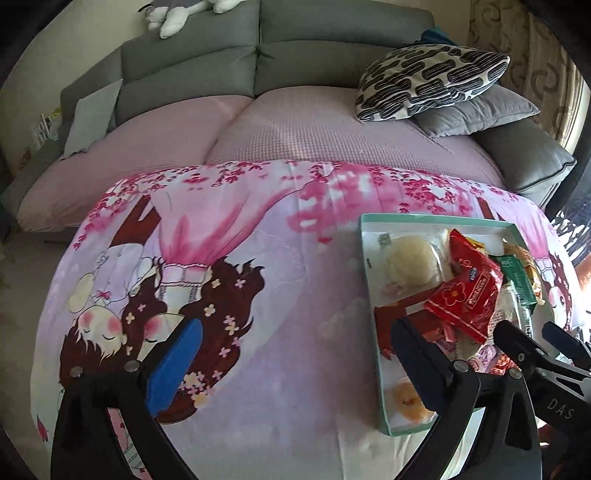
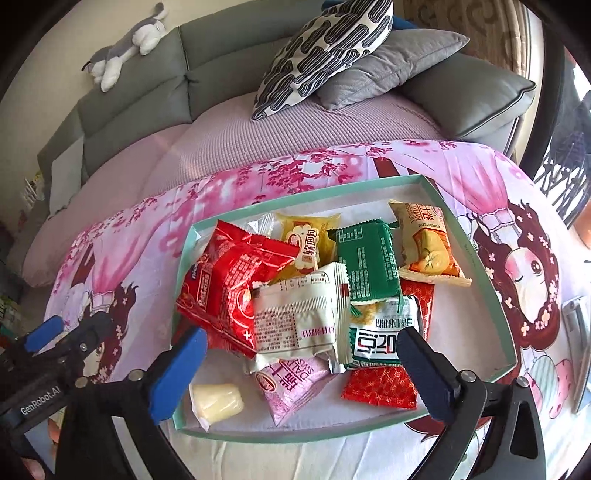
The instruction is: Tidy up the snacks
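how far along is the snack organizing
Done: the snacks sit in the teal tray, but heaped, with the red packet and white packet overlapping others. In hand: nothing; the right gripper and left gripper are open and empty. Left: apparently all the sorting.

Grey sofa [image 1: 192, 62] with segmented back cushions, seat under a lilac waffle-textured cover [image 1: 295, 129]; cream wall [image 2: 92, 26] behind. On the sofa: black-and-white patterned pillow [image 2: 325, 51] leaning on a grey pillow [image 2: 391, 62], and a grey-and-white plush animal [image 2: 125, 48] lying along the backrest. In front, a counter draped in a pink cartoon-print cloth [image 1: 229, 236]; patterned curtain [image 1: 535, 62] and bright daylight at right.
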A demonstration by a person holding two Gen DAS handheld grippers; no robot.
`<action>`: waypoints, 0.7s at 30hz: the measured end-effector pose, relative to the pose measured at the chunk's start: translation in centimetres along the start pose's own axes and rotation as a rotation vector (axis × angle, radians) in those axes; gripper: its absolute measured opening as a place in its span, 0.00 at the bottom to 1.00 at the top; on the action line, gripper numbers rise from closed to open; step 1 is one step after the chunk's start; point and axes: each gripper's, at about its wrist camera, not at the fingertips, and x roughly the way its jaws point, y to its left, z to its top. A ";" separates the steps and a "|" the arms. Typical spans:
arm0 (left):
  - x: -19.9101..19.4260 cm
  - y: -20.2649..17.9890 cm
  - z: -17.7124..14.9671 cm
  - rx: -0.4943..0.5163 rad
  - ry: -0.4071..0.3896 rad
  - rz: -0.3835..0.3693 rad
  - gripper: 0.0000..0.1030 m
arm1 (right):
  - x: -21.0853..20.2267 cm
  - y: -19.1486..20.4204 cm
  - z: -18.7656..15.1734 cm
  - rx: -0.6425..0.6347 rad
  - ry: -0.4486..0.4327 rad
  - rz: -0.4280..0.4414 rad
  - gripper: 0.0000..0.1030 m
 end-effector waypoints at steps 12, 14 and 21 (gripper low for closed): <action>-1.1 0.7 -3.8 0.013 0.009 0.093 0.98 | -0.9 2.0 -3.4 -0.065 0.026 -0.011 1.00; -1.2 0.7 -4.6 0.021 0.024 0.096 0.98 | -1.2 2.0 -4.1 -0.069 0.026 -0.013 1.00; -1.6 1.2 -6.5 0.021 0.046 0.083 0.98 | -2.3 1.7 -6.0 -0.063 0.018 -0.032 1.00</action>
